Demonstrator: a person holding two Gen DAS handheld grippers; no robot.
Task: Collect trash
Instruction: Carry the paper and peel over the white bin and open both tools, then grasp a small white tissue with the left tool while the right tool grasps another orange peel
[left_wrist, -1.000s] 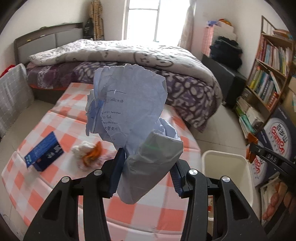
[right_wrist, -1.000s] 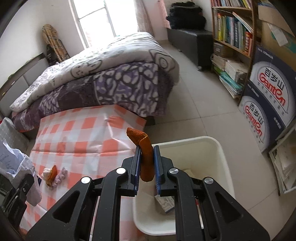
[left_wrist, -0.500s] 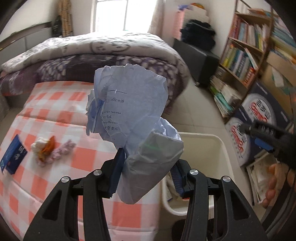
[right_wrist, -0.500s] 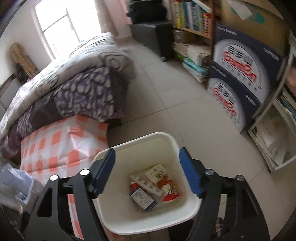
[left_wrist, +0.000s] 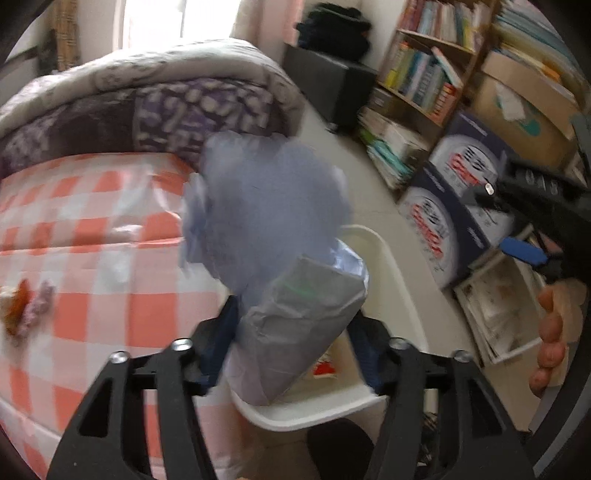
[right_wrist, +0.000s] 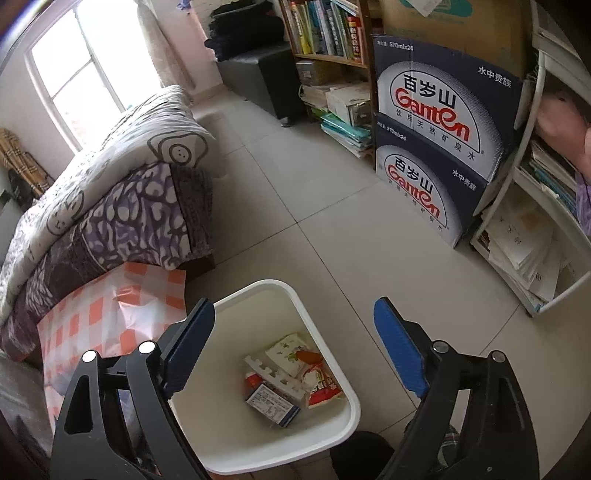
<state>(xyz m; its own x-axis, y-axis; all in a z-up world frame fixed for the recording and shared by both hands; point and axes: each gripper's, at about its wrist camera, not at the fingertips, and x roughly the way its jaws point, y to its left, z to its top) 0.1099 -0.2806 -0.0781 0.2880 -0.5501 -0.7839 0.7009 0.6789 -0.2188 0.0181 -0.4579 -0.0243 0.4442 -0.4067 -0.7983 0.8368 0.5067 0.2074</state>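
Above the white bin (right_wrist: 328, 373) beside the checkered table (left_wrist: 92, 229), the right gripper (right_wrist: 291, 350) gapes empty, just opened — the left gripper's (left_wrist: 291, 339) widening jaws still flank crumpled paper (left_wrist: 280, 266).

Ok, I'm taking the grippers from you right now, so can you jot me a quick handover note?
Left gripper: jaws have just been opening; the crumpled paper is between them and seems to be coming loose, by the white bin.
Right gripper: jaws have just been opening, now wide and empty, over the bin.
Done: orange peel and packets lie in the bin.
Left: let the paper fall in, then fetch the orange-and-pink scraps from the checked table.
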